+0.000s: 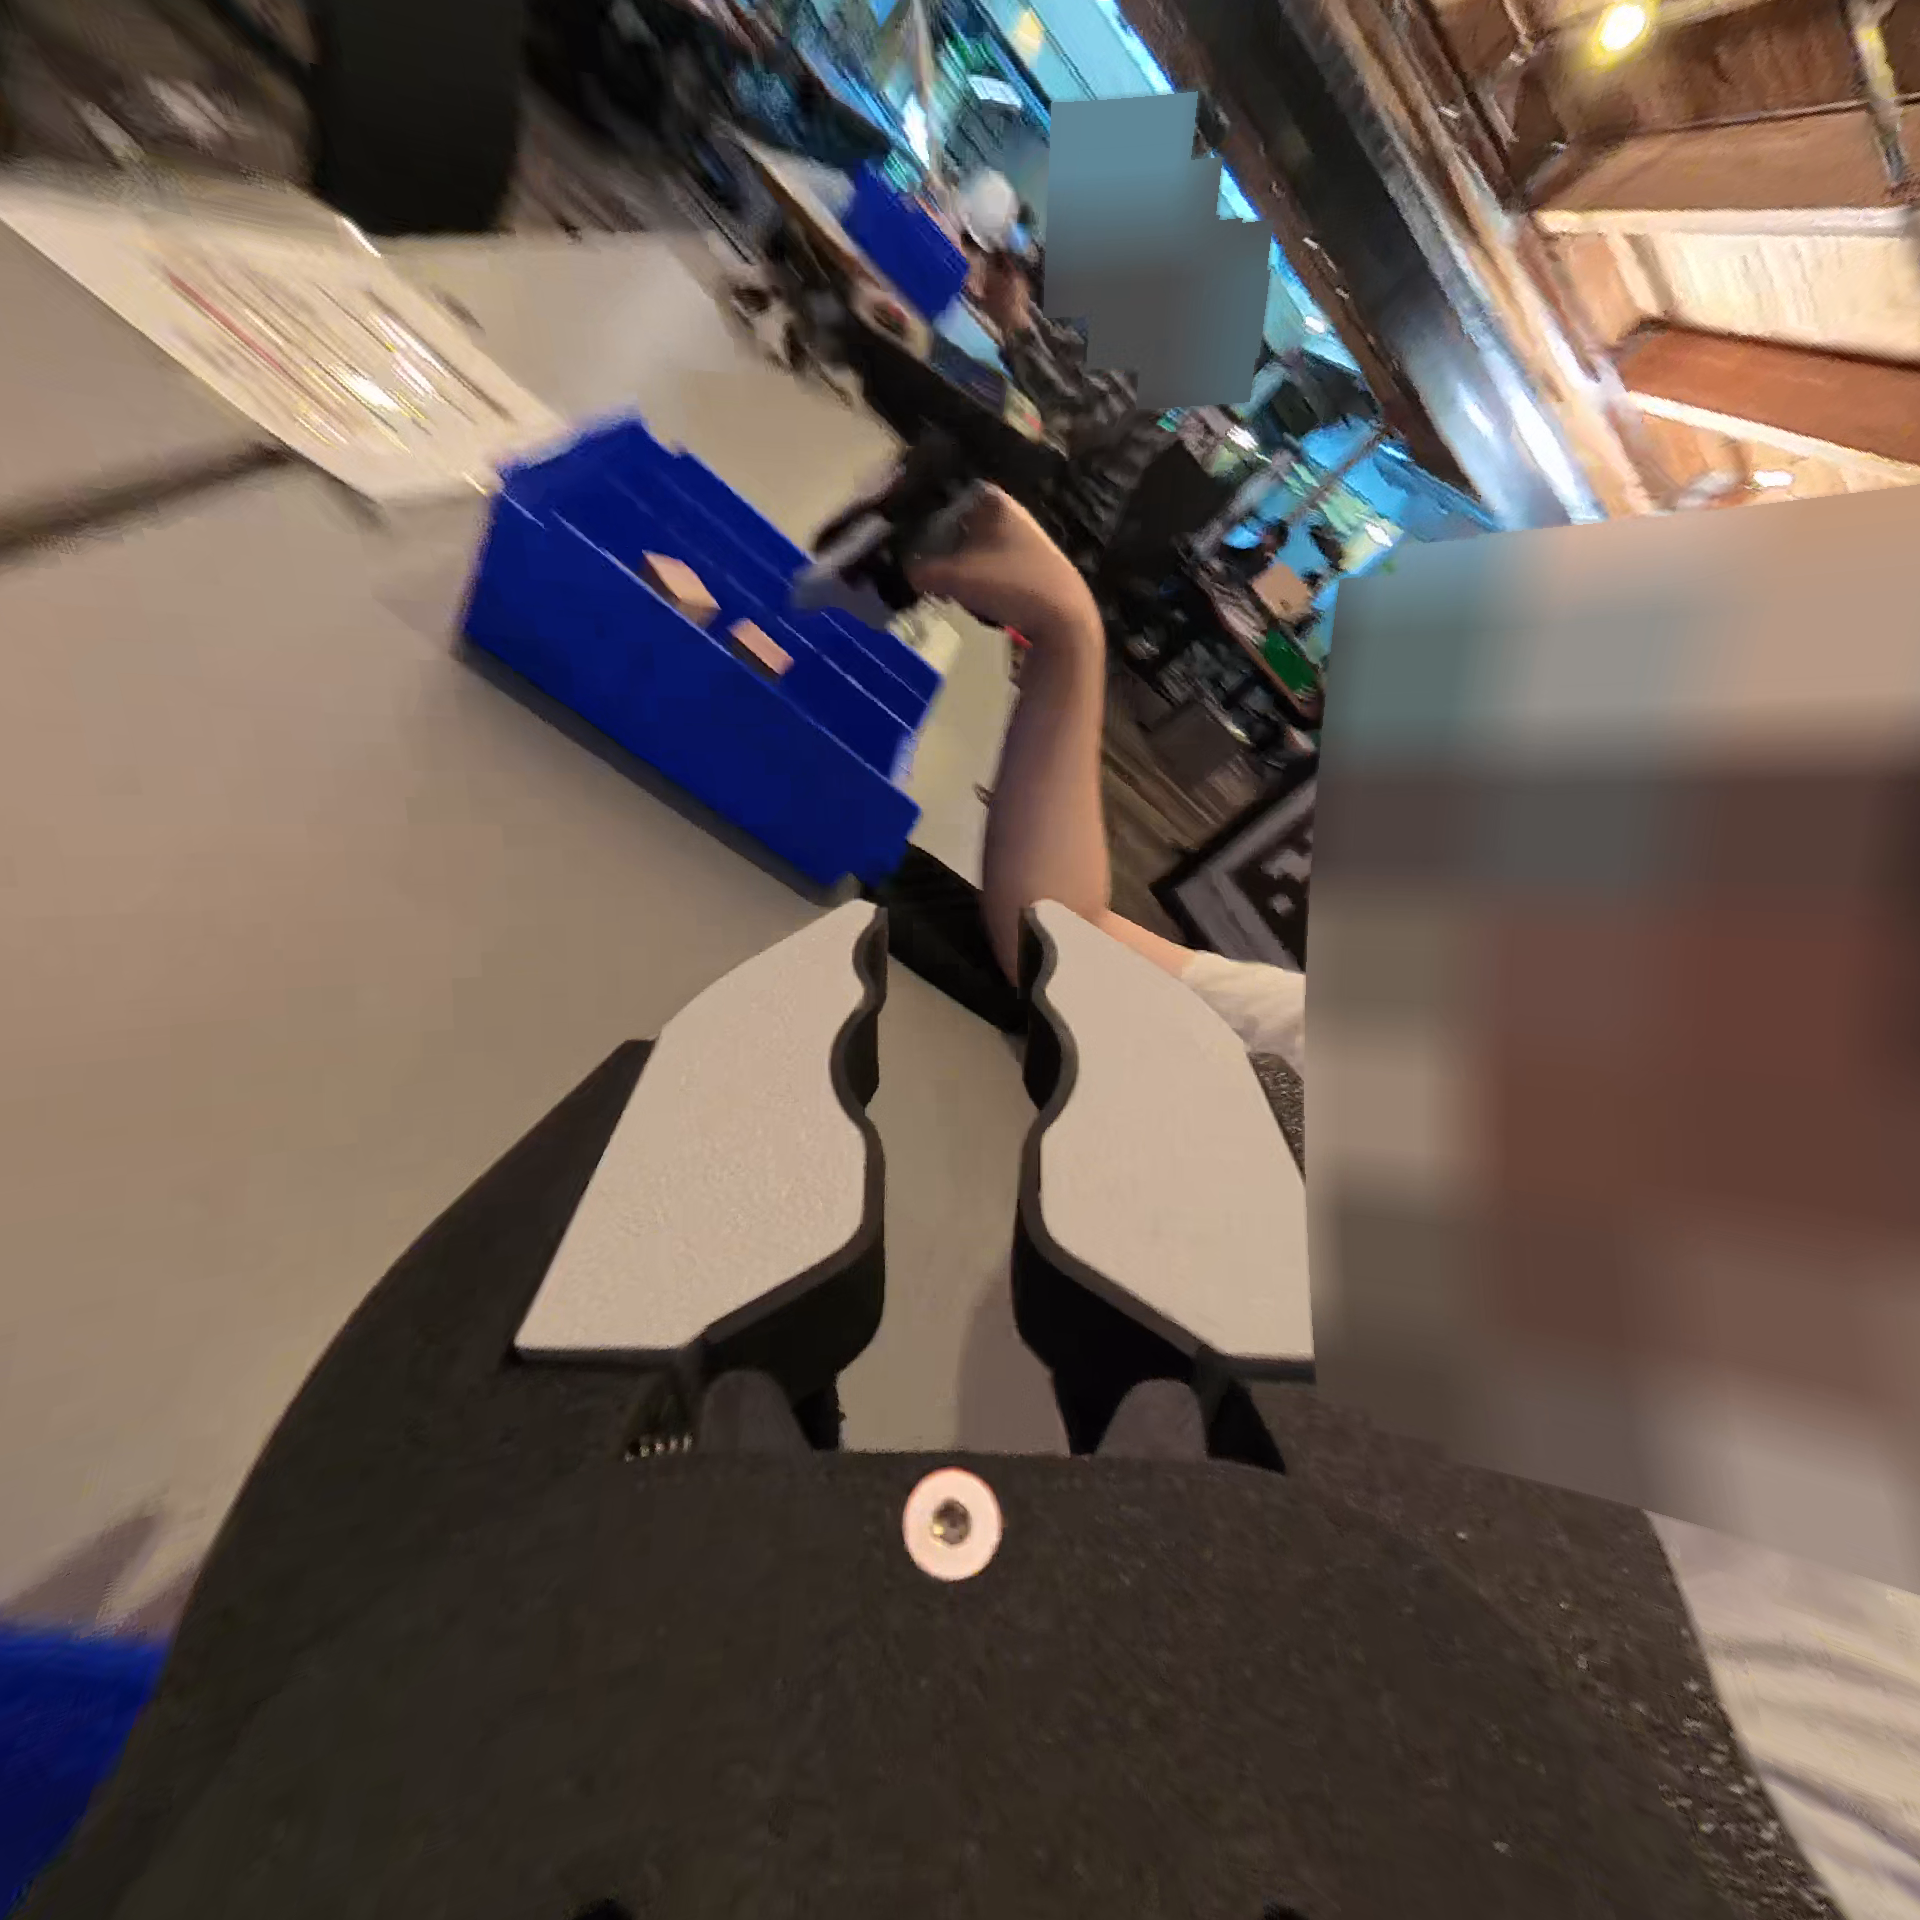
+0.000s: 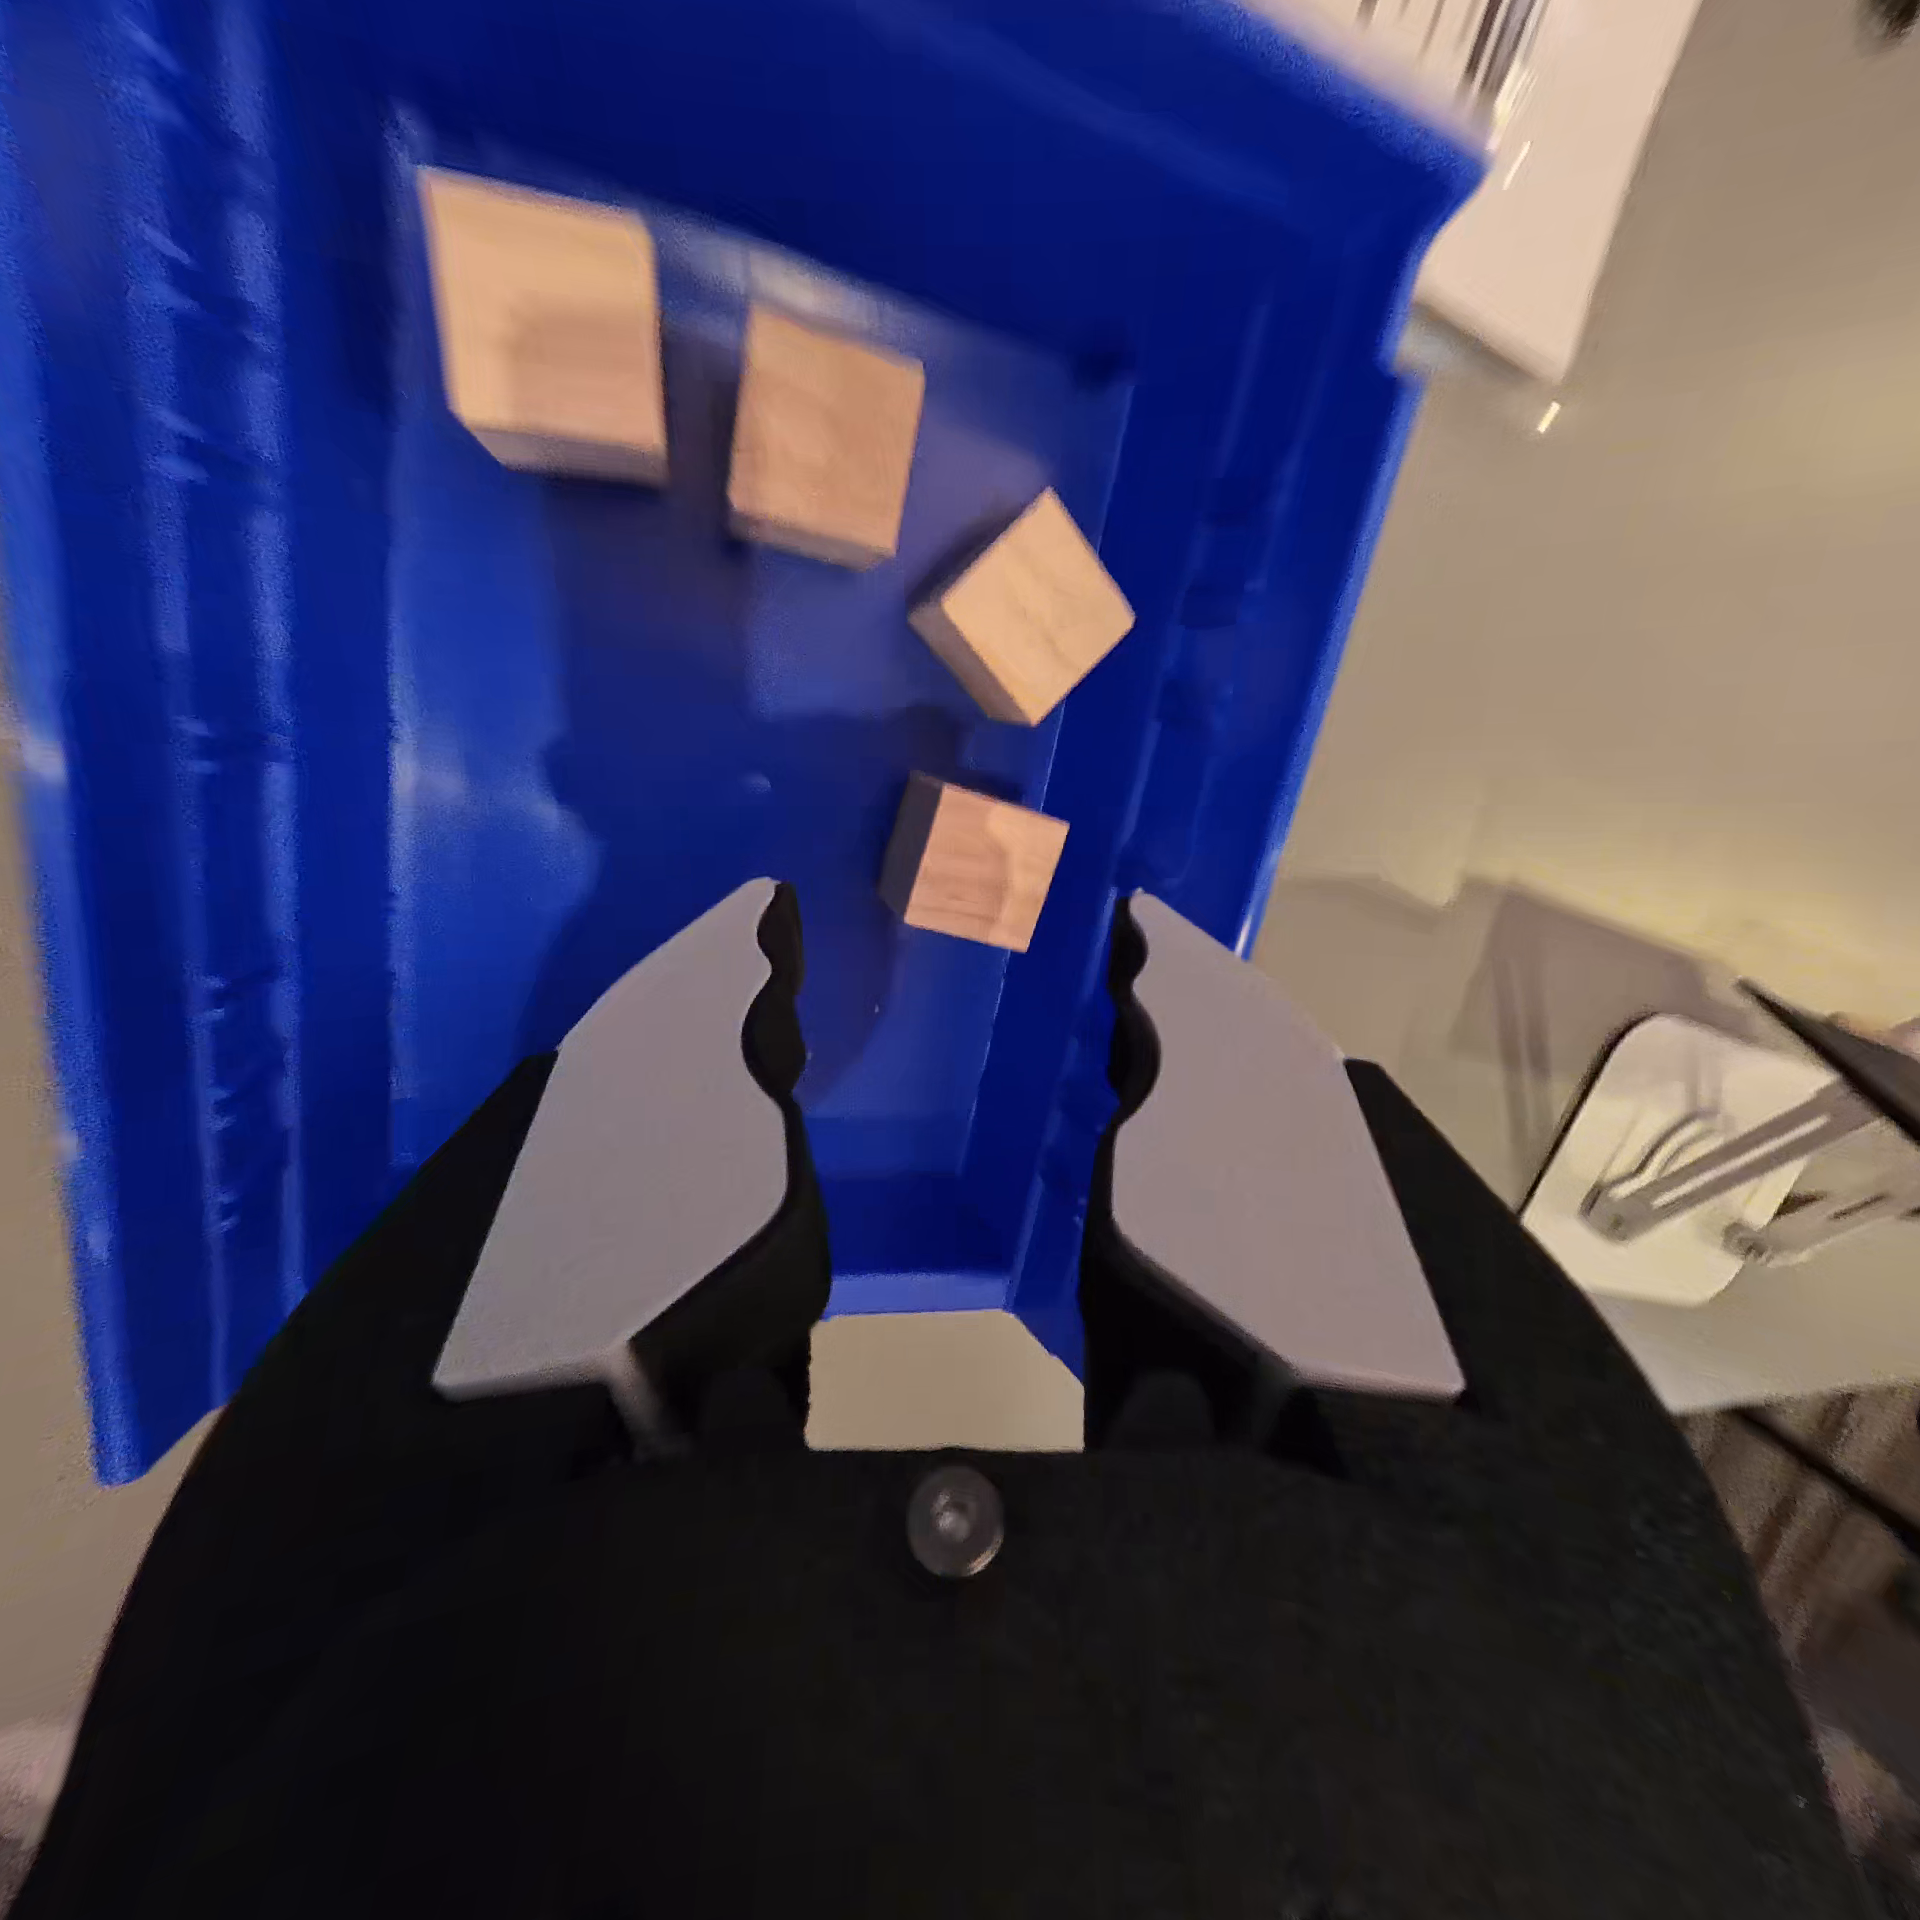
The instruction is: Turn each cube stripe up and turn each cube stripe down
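Note:
A blue bin [image 2: 312,727] holds several plain wooden cubes; no stripe shows on their upper faces. The nearest cube [image 2: 977,862] lies by the bin's right wall, with a tilted cube [image 2: 1023,608] beyond it and two more [image 2: 821,436] [image 2: 545,322] farther in. My right gripper [image 2: 954,902] is open and empty, hovering over the bin just short of the nearest cube. In the left wrist view the bin [image 1: 675,707] shows two cubes [image 1: 675,587], and the right gripper [image 1: 862,566] is above its far end. My left gripper [image 1: 954,920] is slightly open and empty, away from the bin over the table edge.
The bin sits on a grey table [image 1: 260,935]. A printed sheet [image 1: 312,332] lies beyond it. A person's forearm [image 1: 1039,727] reaches up at the table edge. A white object with a metal bracket [image 2: 1683,1174] is right of the bin. Another blue bin [image 1: 904,244] stands far back.

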Demonstrator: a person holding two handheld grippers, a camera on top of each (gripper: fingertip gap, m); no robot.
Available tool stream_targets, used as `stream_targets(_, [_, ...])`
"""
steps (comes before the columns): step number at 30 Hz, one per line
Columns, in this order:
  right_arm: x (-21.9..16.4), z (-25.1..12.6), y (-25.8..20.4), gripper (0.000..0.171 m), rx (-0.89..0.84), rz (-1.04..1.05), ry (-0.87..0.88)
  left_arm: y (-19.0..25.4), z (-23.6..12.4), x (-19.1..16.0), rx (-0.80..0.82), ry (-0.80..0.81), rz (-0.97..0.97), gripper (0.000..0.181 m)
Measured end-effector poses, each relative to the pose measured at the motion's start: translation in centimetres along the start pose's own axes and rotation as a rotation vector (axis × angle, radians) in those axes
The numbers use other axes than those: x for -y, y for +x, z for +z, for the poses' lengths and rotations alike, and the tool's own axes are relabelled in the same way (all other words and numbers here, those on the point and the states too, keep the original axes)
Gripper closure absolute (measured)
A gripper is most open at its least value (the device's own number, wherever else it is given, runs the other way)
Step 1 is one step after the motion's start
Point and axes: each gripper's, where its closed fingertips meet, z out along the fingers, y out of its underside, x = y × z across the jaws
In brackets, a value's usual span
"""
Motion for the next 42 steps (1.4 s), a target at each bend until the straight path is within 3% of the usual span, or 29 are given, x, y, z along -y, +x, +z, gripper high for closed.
stream_targets(1, [0.8,-1.2,-0.3,0.114,-0.008,-0.015,0.065,0.0,-1.4,0.7,0.067,0.041,0.058,0.158])
stream_targets(4, [2.9,-4.0,-1.6,0.115,-0.012,-0.065,0.227,-1.2,-5.2,1.8,0.288,0.123,0.178,0.157])
stream_targets(7, [5.0,-6.4,-1.8,0.121,-0.134,-0.125,0.347,-3.9,-6.7,0.8,0.415,0.142,0.259,0.138])
stream_targets(9, [6.3,-7.5,-3.3,0.123,-0.139,-0.183,0.42,-8.0,-7.8,0.1,0.538,0.09,0.231,0.158])
stream_targets(10, [6.7,-7.8,-4.3,0.124,-0.124,-0.21,0.444,-10.4,-8.7,-0.2,0.628,0.065,0.176,0.159])
stream_targets(16, [6.8,-7.1,-6.5,0.125,-0.116,-0.304,0.407,-20.2,-14.4,-4.3,1.076,-0.124,0.003,0.154])
stream_targets(20, [6.8,-6.5,-6.8,0.126,-0.121,-0.323,0.378,-24.0,-18.6,-6.8,1.36,-0.245,-0.061,0.154])
stream_targets(24, [6.9,-6.6,-7.3,0.126,-0.108,-0.332,0.382,-25.7,-19.3,-8.5,1.411,-0.332,-0.107,0.15])
stream_targets(31, [6.7,-5.9,-8.1,0.126,-0.1,-0.367,0.347,-26.4,-18.8,-9.4,1.379,-0.345,-0.162,0.138])
stream_targets(42, [6.4,-4.9,-9.2,0.126,-0.094,-0.419,0.297,-26.5,-18.2,-9.8,1.331,-0.335,-0.212,0.139])
